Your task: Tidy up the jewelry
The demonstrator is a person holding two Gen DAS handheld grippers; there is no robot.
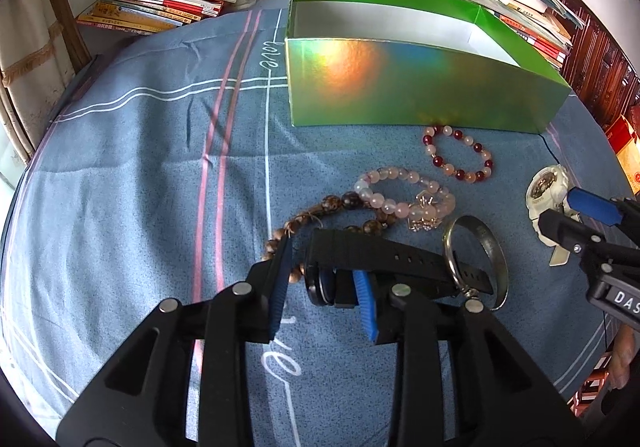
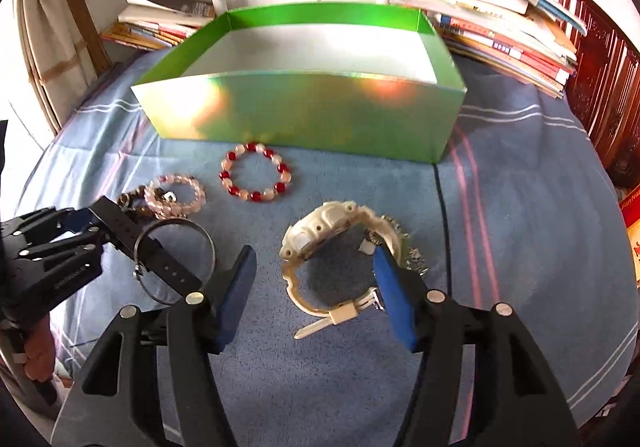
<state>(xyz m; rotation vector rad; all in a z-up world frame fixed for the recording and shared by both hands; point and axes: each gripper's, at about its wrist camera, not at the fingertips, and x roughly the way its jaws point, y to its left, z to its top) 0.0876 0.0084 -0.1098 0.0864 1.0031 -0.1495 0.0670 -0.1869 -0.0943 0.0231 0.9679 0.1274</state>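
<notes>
The left tongs [image 1: 322, 287] reach low and forward, spread around the black watch [image 1: 384, 267] on the blue cloth. The right tongs [image 2: 316, 287] hang wide apart, straddling the white watch [image 2: 340, 247] before the green box [image 2: 304, 115].

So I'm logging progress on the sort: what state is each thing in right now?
Green box: open, no jewelry visible inside.
Black watch: between the left gripper's open fingers, strap through the silver bangle.
White watch: on the cloth between the right gripper's open fingers.
Red and pink bracelet: flat on the cloth.
Pink bead bracelet: overlapping the brown beads.
</notes>
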